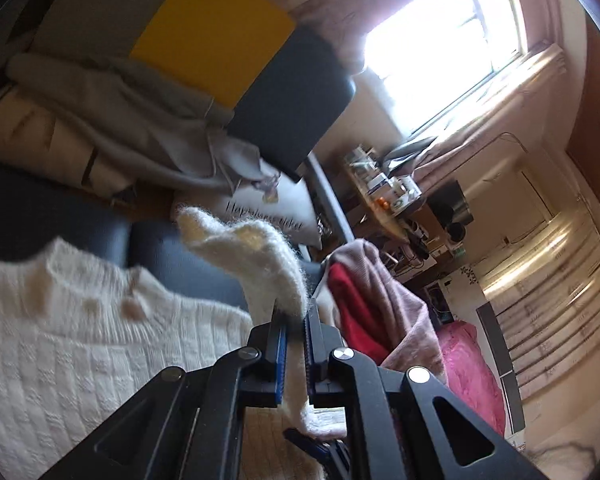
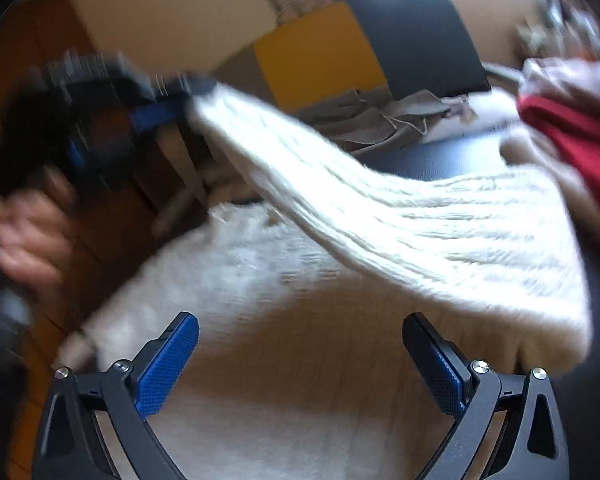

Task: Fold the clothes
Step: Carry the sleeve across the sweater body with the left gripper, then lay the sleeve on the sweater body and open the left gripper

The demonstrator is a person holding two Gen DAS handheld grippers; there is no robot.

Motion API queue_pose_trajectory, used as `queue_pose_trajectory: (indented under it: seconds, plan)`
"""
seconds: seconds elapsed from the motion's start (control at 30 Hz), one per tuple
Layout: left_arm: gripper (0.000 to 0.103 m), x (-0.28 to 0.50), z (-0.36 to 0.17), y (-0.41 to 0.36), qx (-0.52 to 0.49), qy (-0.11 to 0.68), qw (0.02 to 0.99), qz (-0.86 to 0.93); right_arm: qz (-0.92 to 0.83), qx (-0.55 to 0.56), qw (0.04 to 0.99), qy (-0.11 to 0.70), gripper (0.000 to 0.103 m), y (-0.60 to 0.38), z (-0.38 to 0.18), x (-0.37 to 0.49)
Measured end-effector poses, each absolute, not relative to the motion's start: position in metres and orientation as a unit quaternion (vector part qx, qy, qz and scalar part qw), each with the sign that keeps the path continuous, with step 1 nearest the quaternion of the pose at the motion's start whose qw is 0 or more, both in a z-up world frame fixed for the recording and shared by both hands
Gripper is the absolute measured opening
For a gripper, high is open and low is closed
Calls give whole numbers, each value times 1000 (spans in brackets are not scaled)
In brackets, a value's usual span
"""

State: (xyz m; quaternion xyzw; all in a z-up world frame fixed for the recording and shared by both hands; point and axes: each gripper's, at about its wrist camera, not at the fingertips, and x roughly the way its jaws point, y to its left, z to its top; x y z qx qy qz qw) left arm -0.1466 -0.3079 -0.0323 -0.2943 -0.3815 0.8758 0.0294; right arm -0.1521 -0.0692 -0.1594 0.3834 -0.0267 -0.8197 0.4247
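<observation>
Cream knit sweater (image 1: 80, 344), probably its sleeve, is pinched by the left gripper (image 1: 296, 320); right gripper (image 2: 300, 356) fingers spread.

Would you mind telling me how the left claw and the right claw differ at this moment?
The left claw is shut on a fold of the cream knitted sweater, lifting it; the right claw is open and holds nothing, hovering over the sweater's body. Both have black arms with blue pads.

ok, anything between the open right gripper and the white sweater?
Nothing visible. The right gripper hangs open directly over the white sweater. The sleeve that the left gripper is clamped on stretches across farther off, not in between.
</observation>
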Motion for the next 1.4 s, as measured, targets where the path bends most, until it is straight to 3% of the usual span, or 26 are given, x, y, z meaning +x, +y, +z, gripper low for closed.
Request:
queue_pose_trajectory:
  seconds: [0.17,0.23,0.93,1.33,1.4]
  plan:
    - [6,-128,-22,-322,-269,-369,14,890,-828,386,385,132,103,-102,-171,-153]
    - [6,-122,-26,-331,-267,-372,5,889,-820,419,362,146,103,-105,-186,-160]
    - [6,4,-129,-405,-282,-395,-153,861,-826,410,347,168,103,-108,-190,-156]
    - [6,60,-184,-401,-310,-412,-194,835,-824,415,353,160,103,-108,-190,-157]
    - [10,60,-192,-406,-316,-428,-185,826,-823,415,353,162,103,-108,-189,-157]
